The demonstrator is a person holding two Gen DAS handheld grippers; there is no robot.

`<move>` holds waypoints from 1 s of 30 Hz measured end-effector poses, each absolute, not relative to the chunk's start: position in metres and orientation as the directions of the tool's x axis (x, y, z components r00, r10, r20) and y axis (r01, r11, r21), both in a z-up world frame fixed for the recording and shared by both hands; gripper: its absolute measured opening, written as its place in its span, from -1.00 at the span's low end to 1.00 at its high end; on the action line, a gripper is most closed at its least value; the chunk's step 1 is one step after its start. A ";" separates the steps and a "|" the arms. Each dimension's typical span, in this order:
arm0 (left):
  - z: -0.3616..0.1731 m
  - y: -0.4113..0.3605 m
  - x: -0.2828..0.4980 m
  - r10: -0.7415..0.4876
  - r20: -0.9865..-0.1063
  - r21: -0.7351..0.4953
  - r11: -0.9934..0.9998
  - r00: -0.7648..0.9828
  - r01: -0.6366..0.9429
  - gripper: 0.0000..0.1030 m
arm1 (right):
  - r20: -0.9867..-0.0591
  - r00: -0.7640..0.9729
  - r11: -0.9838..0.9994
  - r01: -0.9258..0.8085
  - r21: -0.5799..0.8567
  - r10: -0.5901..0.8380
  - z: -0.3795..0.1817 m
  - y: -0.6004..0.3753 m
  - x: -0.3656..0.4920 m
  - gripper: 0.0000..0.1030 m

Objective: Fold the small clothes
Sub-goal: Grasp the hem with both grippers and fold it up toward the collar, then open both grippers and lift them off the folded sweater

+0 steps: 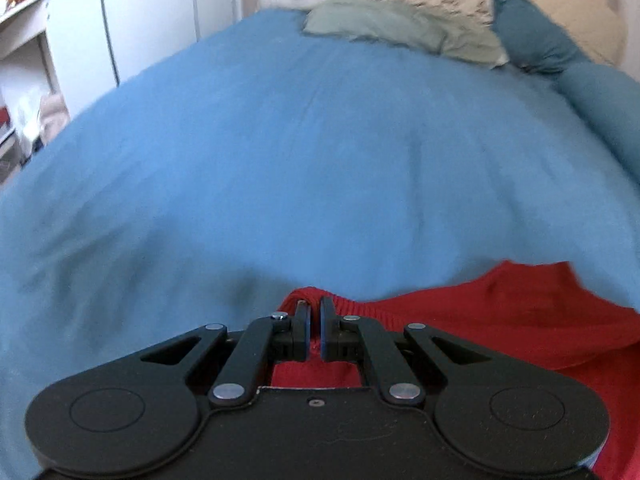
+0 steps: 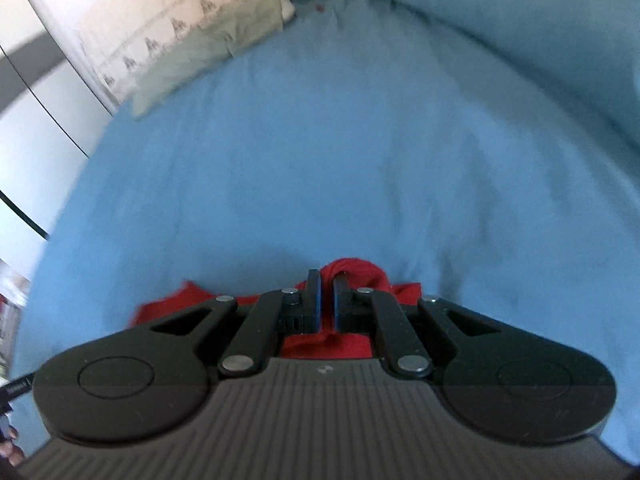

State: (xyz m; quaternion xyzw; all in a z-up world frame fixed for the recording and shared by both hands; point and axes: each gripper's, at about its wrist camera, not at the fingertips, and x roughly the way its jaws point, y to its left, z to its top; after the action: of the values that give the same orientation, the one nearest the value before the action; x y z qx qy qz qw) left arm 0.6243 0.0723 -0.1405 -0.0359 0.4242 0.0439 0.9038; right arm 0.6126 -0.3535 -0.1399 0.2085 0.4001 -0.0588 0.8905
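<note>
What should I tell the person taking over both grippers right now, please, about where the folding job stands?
Left gripper: shut on the ribbed edge of the red garment, which trails off to its right over the blue bedsheet.
Right gripper: shut on a bunched bit of the same red cloth; more of it shows under and to the left of the fingers.
Done: both ends are gripped. No finished fold can be seen; both views are blurred.
Left: lay the garment flat on the sheet, fold it, release. The pale green pillow lies at the far end of the bed.
</note>
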 end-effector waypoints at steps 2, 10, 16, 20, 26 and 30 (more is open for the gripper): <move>-0.149 0.074 0.629 0.053 -0.777 -0.041 0.990 0.627 -0.135 -0.91 | -0.737 0.673 0.917 0.250 0.310 0.065 -0.150 -0.352 0.620 -0.59; -0.115 0.065 0.596 0.045 -0.690 -0.001 0.998 0.723 -0.064 0.33 | -0.681 0.724 0.943 0.139 0.302 0.111 -0.134 -0.346 0.611 0.68; -0.122 0.038 0.549 -0.068 -0.749 -0.048 0.998 0.659 0.049 0.53 | -0.674 0.713 0.957 0.013 0.290 0.194 -0.131 -0.313 0.573 1.00; -0.163 0.034 0.529 -0.068 -0.826 -0.063 0.998 0.560 0.028 0.53 | -0.752 0.651 0.983 0.047 0.179 0.106 -0.164 -0.303 0.569 0.99; -0.166 0.028 0.515 -0.040 -0.810 0.009 0.997 0.585 0.081 0.60 | -0.754 0.654 0.979 0.109 0.173 0.061 -0.179 -0.336 0.566 0.98; -0.150 0.010 0.523 0.007 -0.806 0.058 0.996 0.592 0.068 0.60 | -0.723 0.683 0.986 0.016 0.164 0.109 -0.143 -0.337 0.552 0.95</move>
State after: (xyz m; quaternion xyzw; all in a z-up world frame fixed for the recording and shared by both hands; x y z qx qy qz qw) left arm 0.5228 0.0105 -0.1504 0.0416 0.4515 -0.0173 0.8911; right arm 0.5523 -0.3375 -0.1426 0.0787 0.3975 0.0255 0.9139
